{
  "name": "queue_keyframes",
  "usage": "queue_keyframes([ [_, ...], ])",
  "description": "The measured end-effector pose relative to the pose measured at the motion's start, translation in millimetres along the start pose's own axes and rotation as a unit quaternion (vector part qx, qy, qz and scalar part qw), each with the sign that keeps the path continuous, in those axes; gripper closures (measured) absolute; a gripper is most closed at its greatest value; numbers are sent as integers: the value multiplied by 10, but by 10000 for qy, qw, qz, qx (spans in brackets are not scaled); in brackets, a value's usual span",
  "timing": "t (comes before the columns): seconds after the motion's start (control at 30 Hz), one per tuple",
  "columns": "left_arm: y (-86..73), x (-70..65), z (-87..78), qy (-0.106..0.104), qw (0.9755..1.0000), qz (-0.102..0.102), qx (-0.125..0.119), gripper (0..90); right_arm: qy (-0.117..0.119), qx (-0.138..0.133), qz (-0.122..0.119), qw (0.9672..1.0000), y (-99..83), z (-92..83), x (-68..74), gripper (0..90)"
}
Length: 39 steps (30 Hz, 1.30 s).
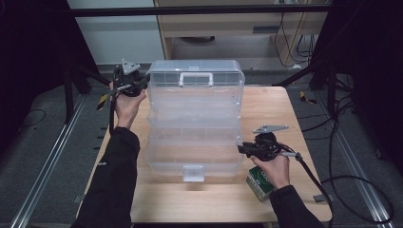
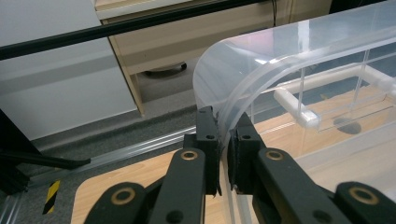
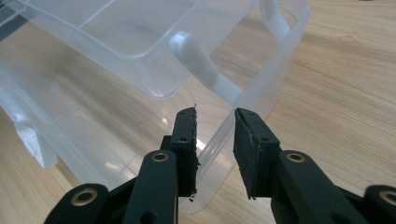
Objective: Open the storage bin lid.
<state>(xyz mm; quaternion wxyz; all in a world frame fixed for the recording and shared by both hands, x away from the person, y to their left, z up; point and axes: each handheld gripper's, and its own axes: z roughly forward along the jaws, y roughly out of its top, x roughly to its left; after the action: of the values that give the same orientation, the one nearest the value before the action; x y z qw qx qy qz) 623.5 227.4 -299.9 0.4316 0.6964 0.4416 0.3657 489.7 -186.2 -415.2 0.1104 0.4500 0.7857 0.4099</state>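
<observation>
My sleeves are closest, and both grippers are at the big see-through box.

My left gripper (image 1: 142,84) pinches the rim of the box lid (image 2: 243,79) tight at the far left corner. The clear box (image 1: 195,118) sits in the middle of the table (image 1: 285,104). My right gripper (image 1: 241,149) has its jaws a little apart around the box's near right edge. The thin rim could slip out, and the lid would drop.
</observation>
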Motion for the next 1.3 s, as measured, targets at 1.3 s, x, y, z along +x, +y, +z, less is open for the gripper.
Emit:
queue_keyframes([
  [1.3, 34, 104, 512, -21, 9998, -128, 173, 840, 7, 25, 44, 10000, 2, -2, -5, 700],
])
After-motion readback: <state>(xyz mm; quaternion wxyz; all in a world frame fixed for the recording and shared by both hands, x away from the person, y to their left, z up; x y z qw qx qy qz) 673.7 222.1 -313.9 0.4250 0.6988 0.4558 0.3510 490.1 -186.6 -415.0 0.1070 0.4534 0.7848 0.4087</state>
